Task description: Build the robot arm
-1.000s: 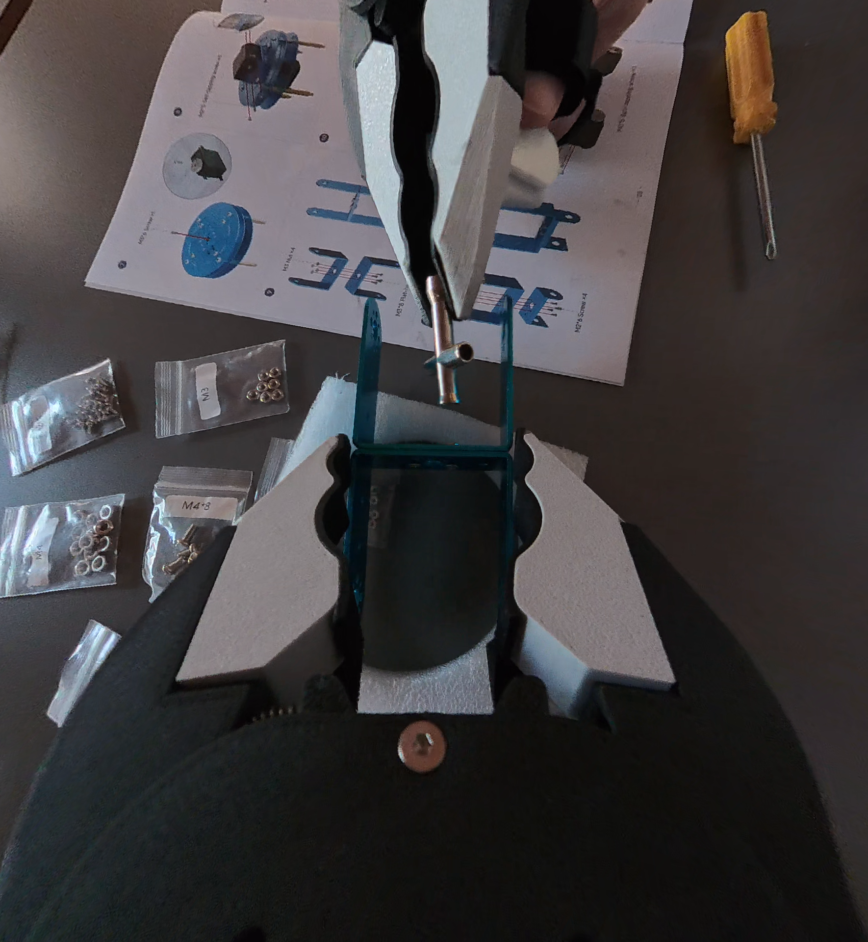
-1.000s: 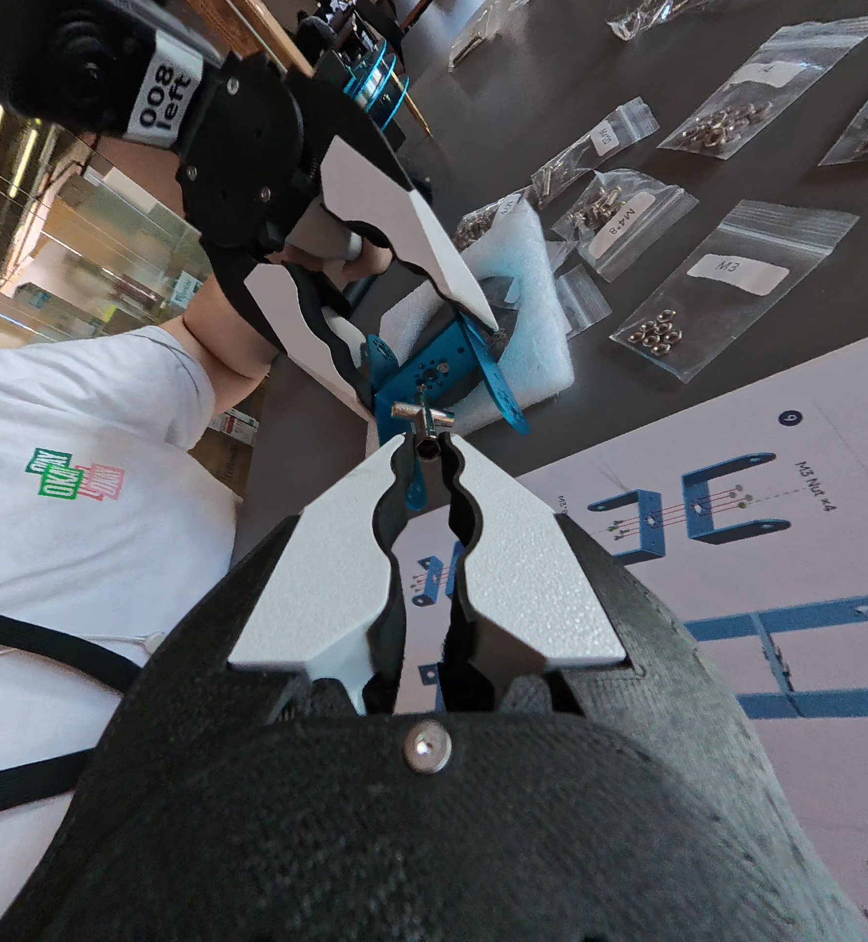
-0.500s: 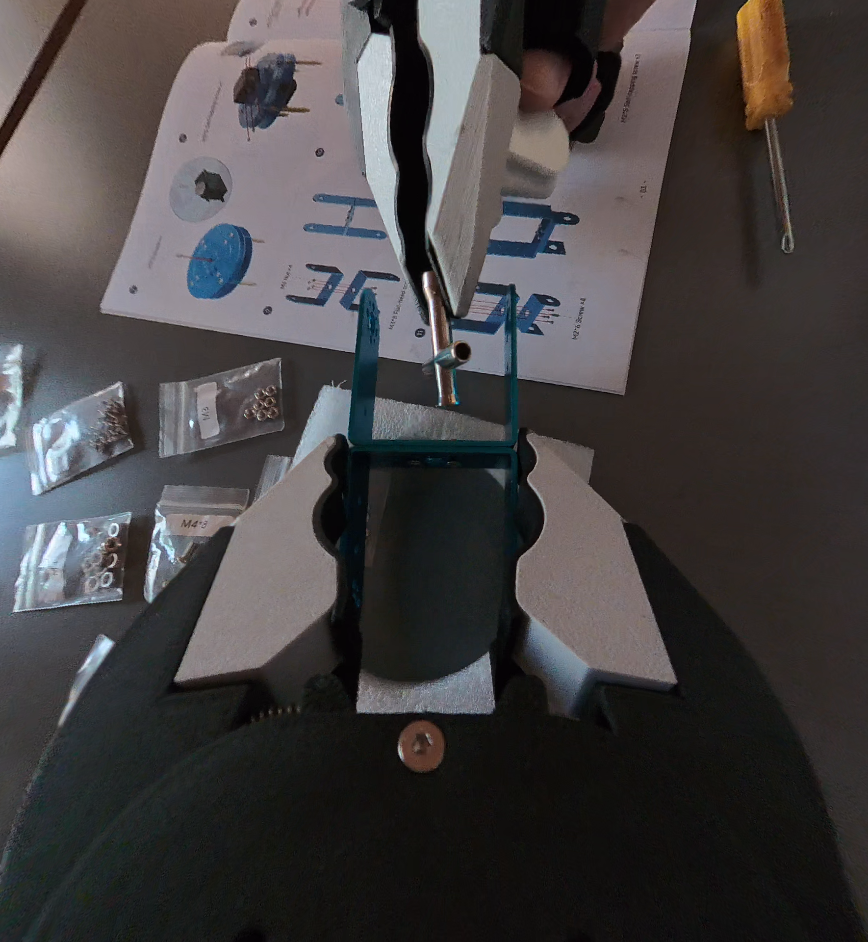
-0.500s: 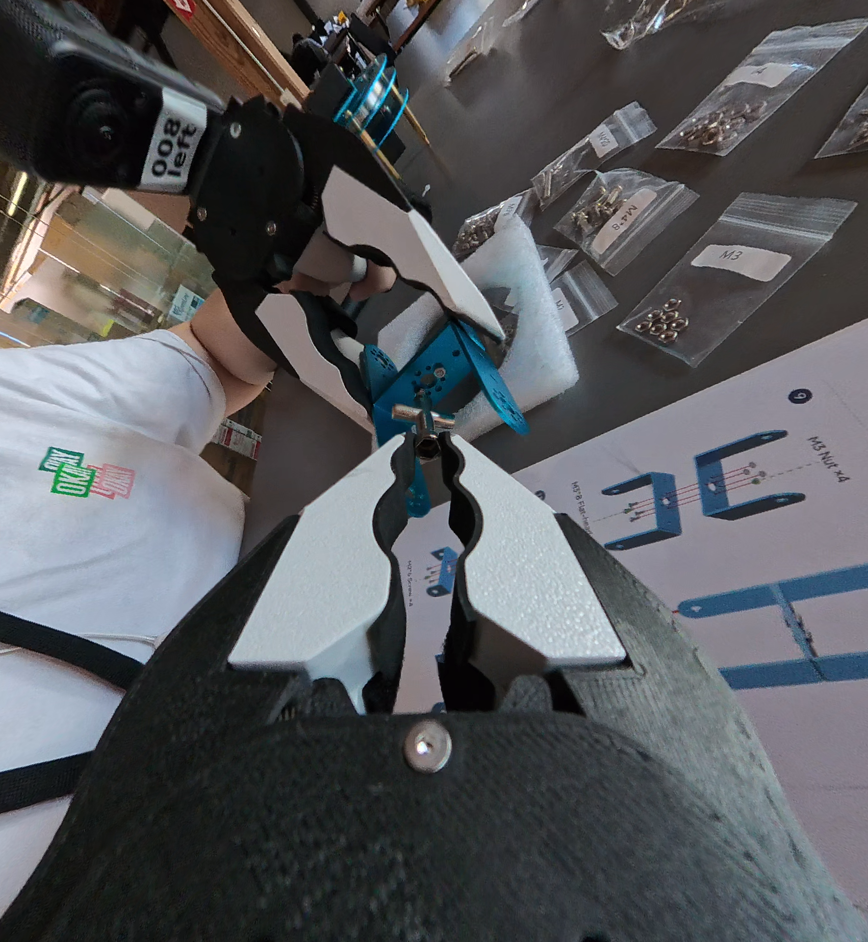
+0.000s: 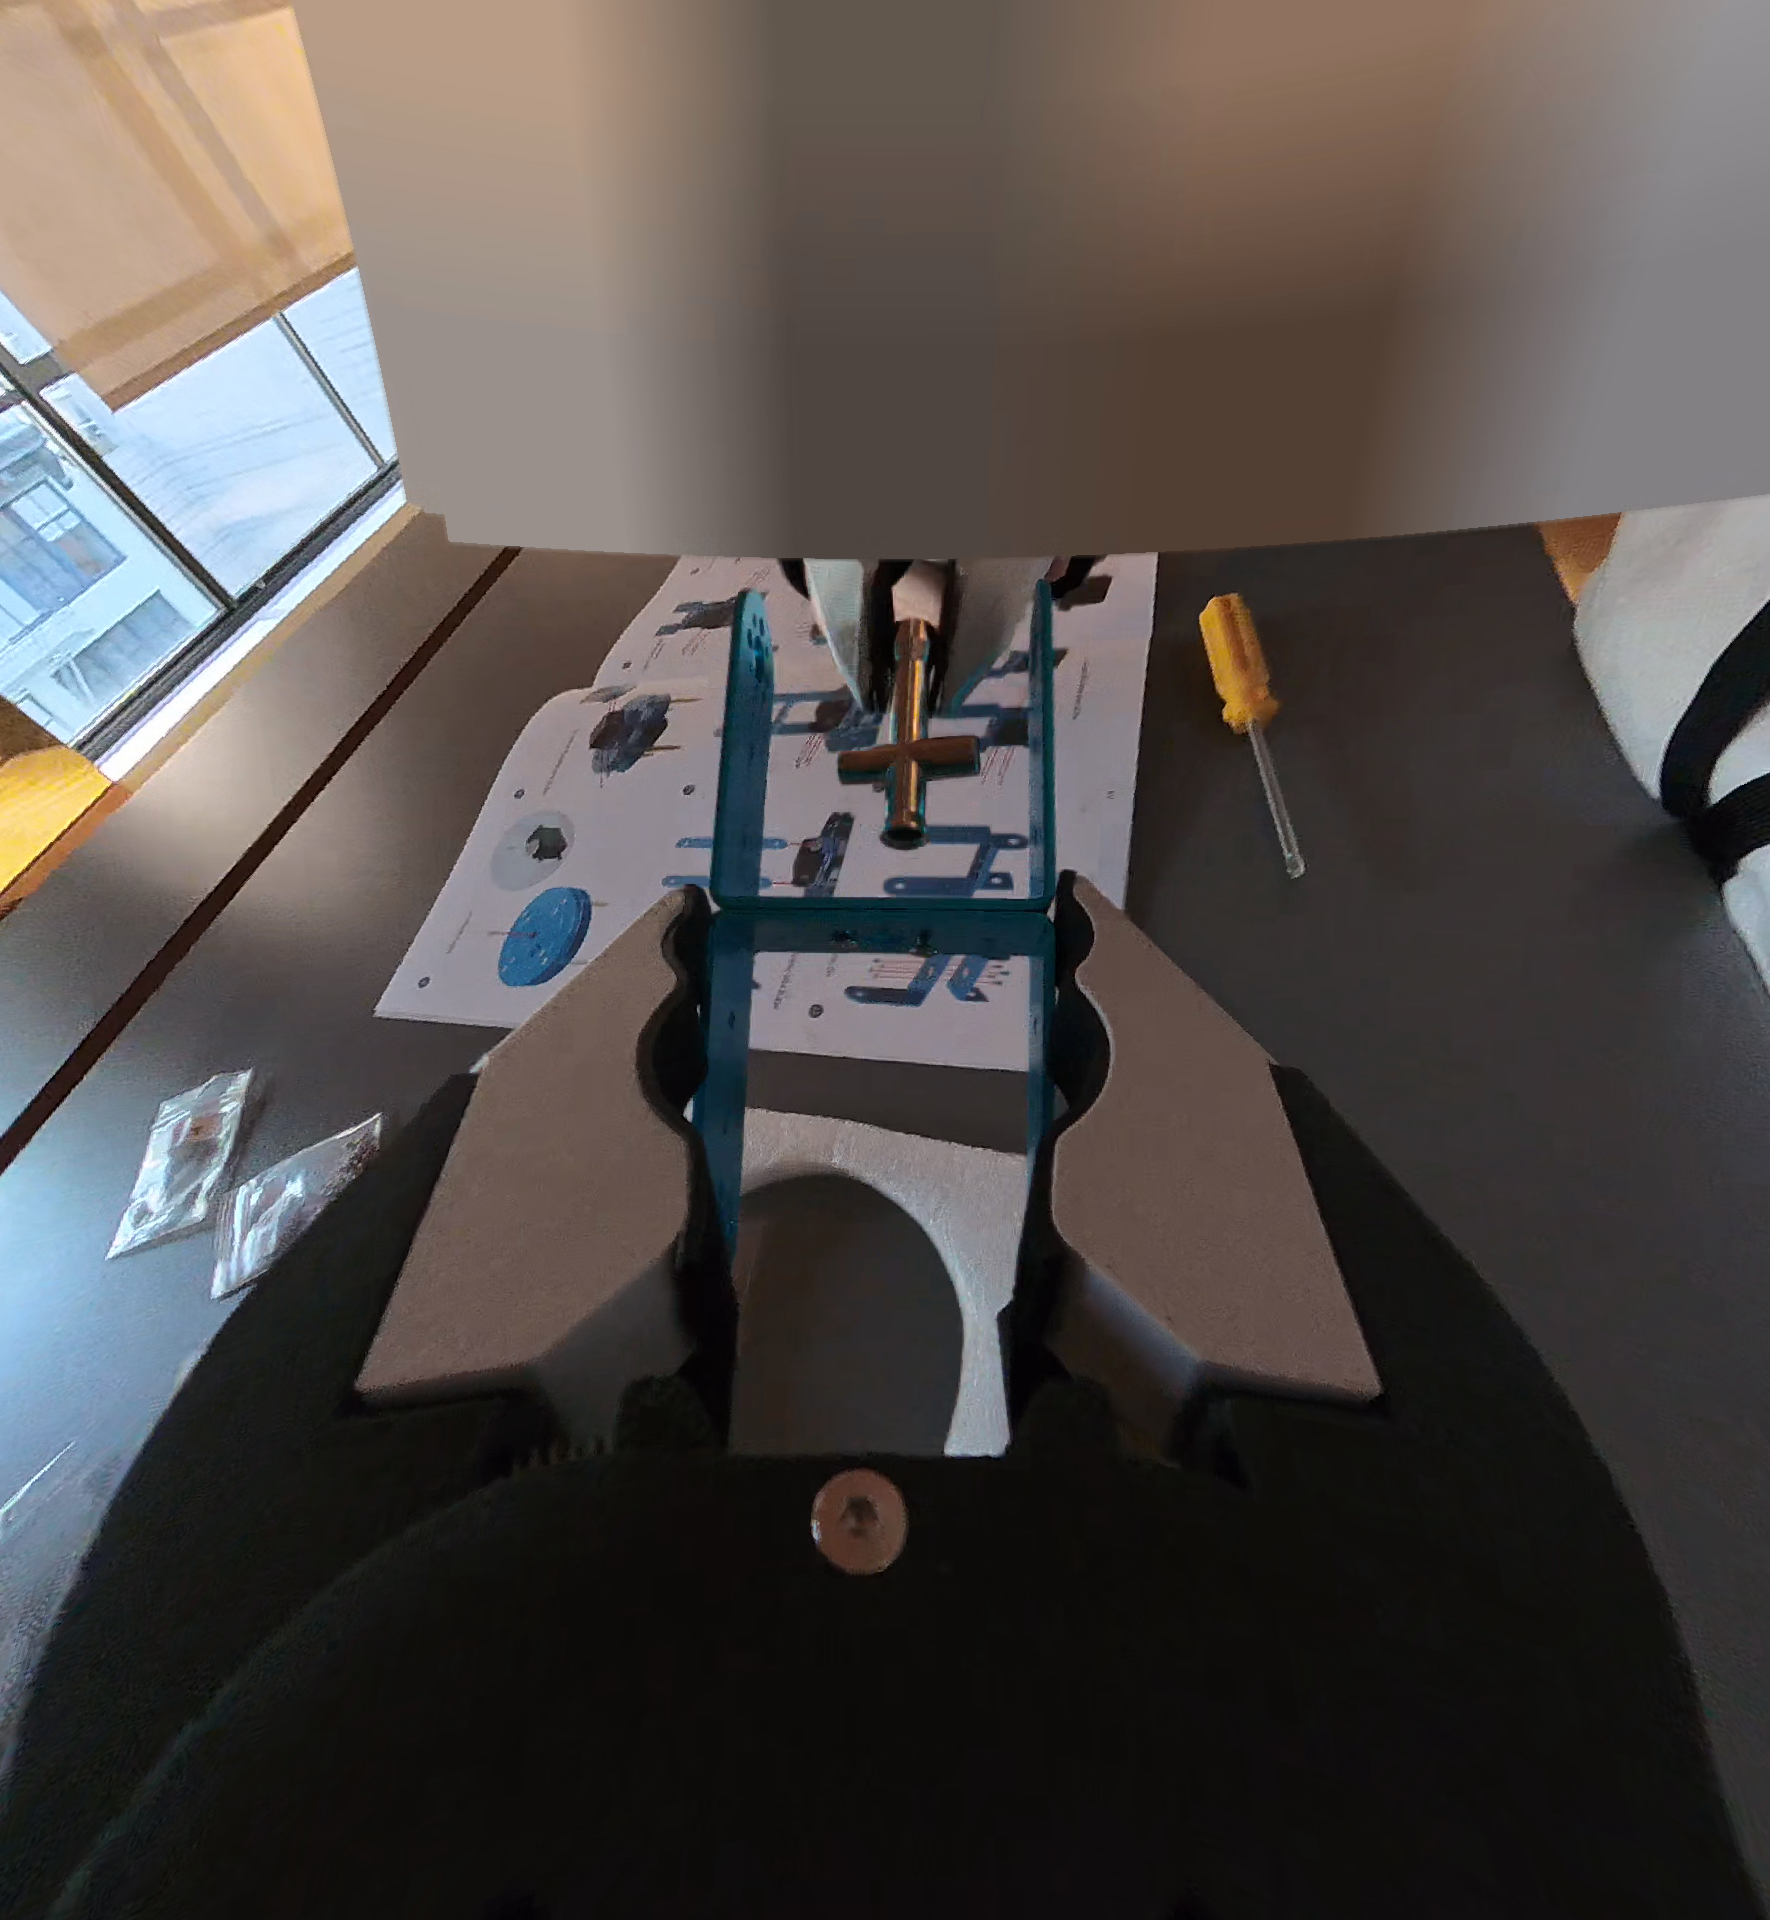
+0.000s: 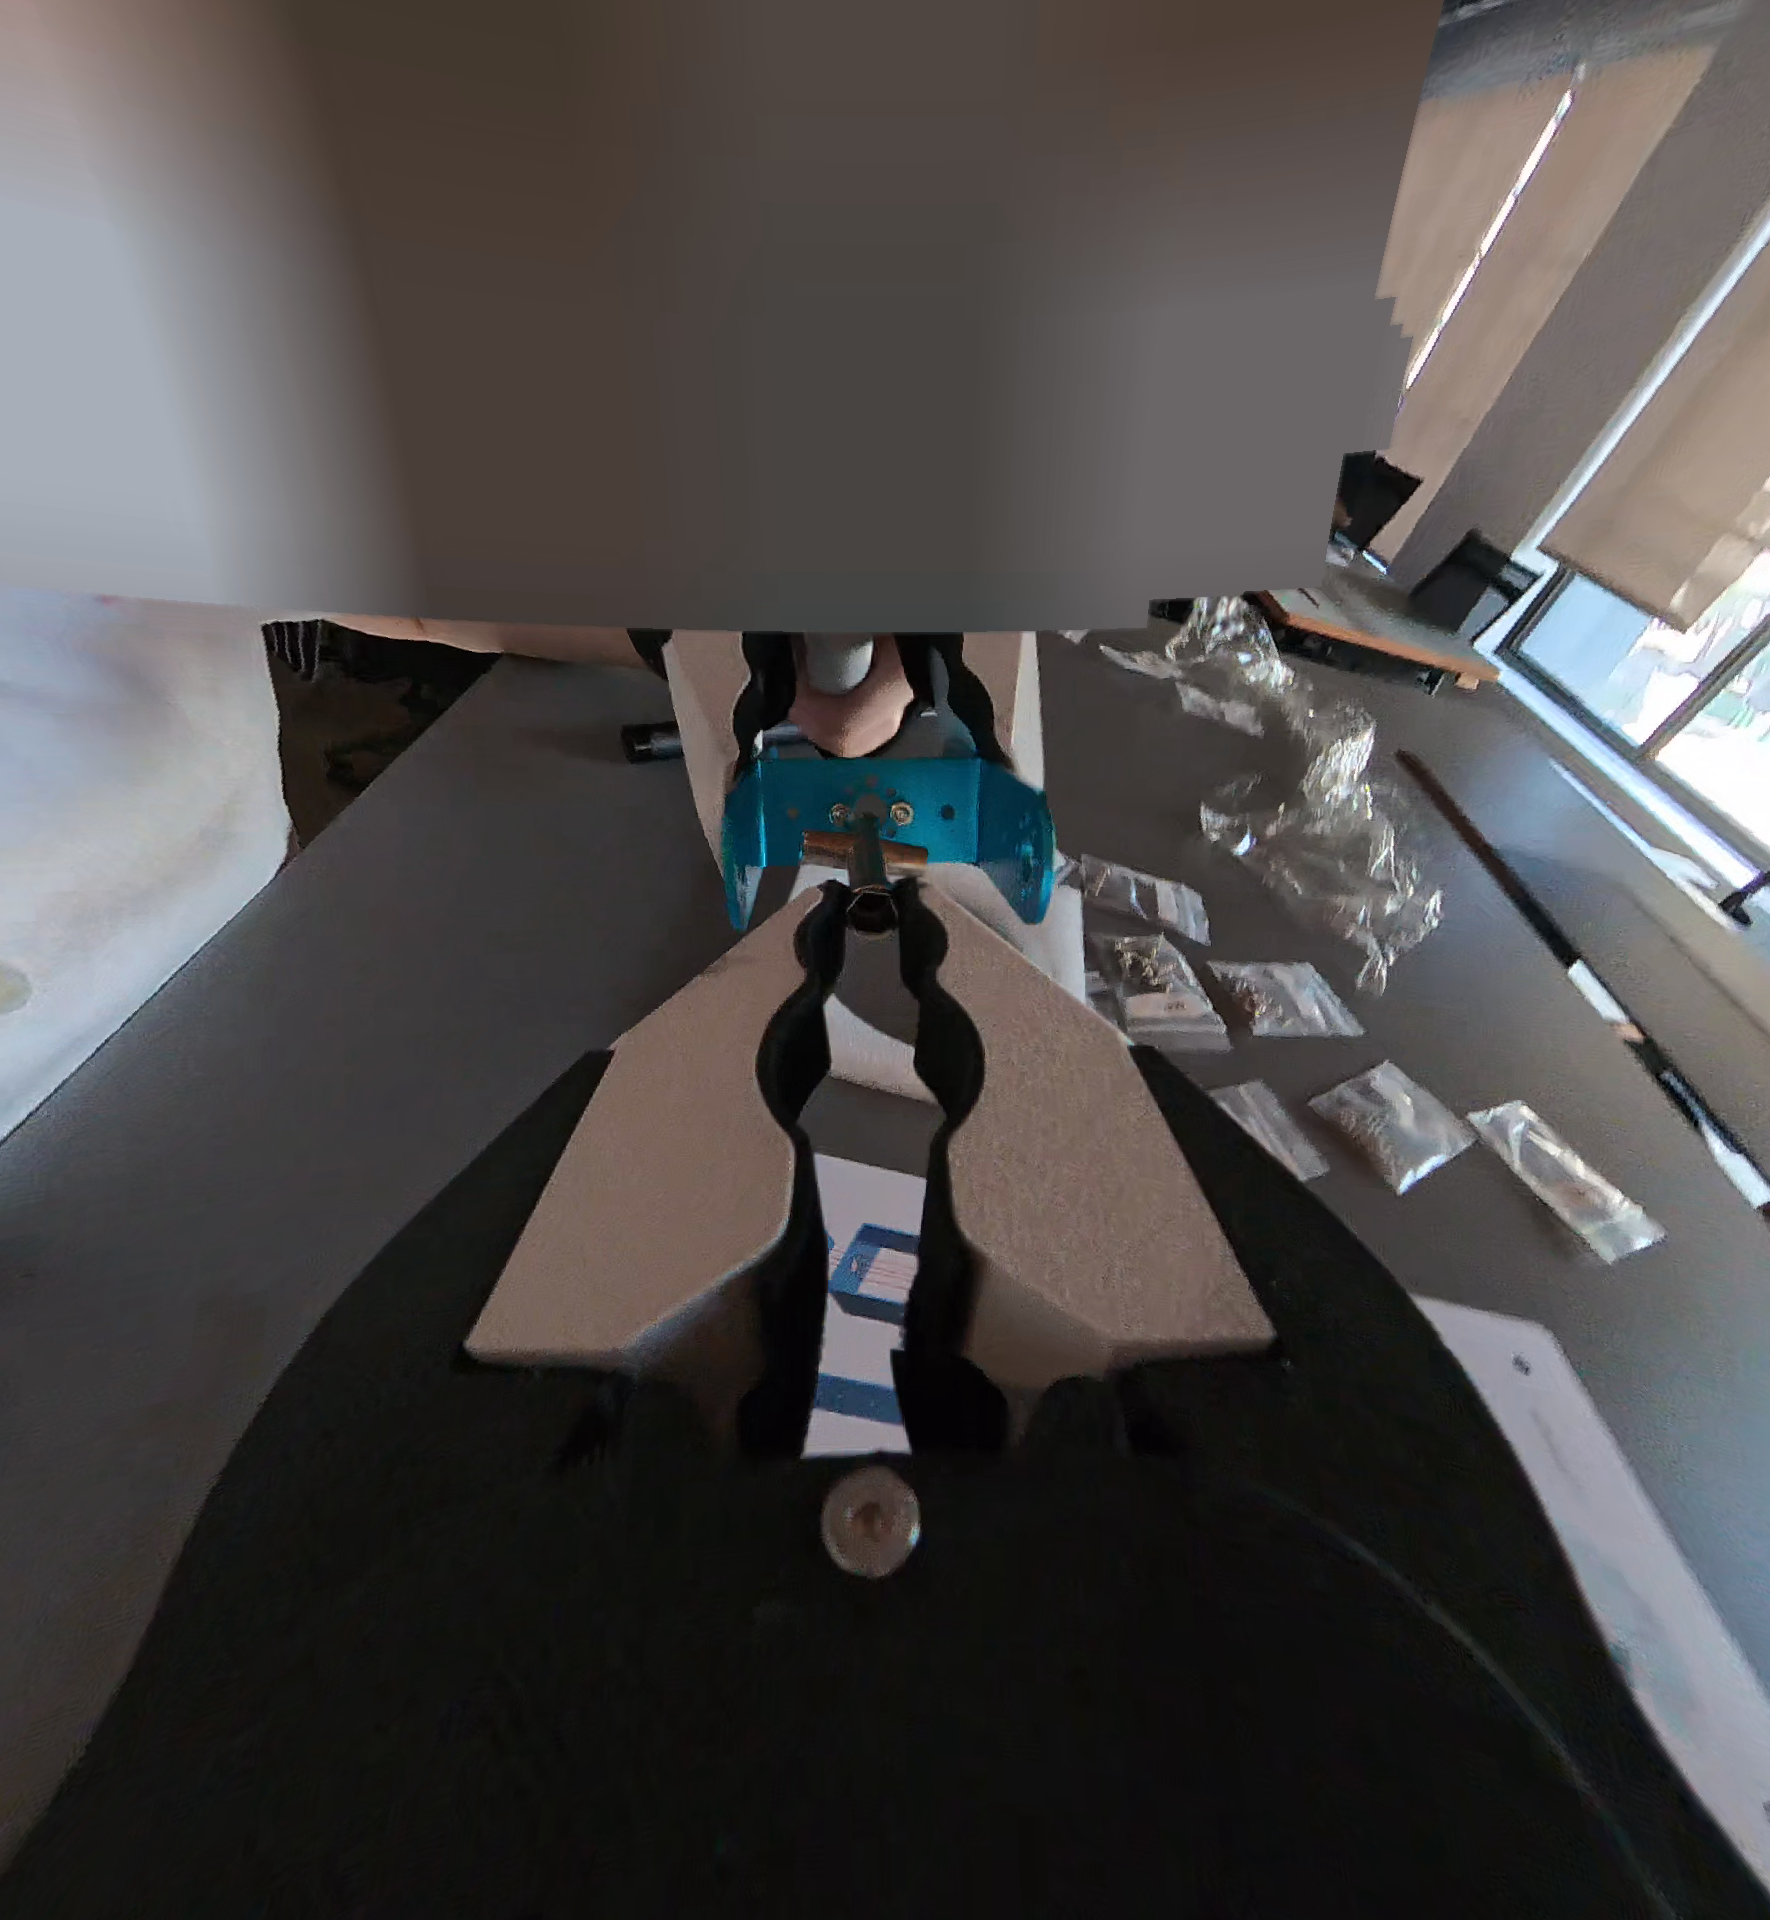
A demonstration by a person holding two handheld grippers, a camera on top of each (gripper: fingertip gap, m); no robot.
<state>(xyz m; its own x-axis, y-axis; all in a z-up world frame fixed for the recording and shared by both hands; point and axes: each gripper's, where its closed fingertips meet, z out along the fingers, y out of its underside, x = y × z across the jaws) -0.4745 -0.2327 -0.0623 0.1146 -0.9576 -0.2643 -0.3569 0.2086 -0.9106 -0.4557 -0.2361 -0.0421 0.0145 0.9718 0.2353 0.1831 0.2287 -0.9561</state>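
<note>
Left gripper [image 5: 879, 925]: jaws set wide, clamping the one blue U-shaped metal bracket [image 5: 886, 920] by its outer side walls, held clear above the dark grey worktop [image 5: 1483, 1039]. Right gripper [image 6: 868, 916]: jaws nearly closed on the stem of the one steel cross-shaped socket wrench [image 6: 865, 850], its tip at the bracket's base plate. At 1 o'clock of the bracket in the left wrist view lies one yellow-handled screwdriver [image 5: 1242, 686]; beneath lies one open printed instruction booklet [image 5: 590, 831].

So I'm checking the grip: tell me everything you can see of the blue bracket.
The blue bracket is a U-shaped piece of thin, anodized-looking metal: a flat base with small holes and two parallel side plates with rounded, perforated ends. The left gripper clamps its side plates from outside, holding it above the table. The cross-shaped metal wrench, held by the right gripper, points between the plates at the base's centre hole.
</note>
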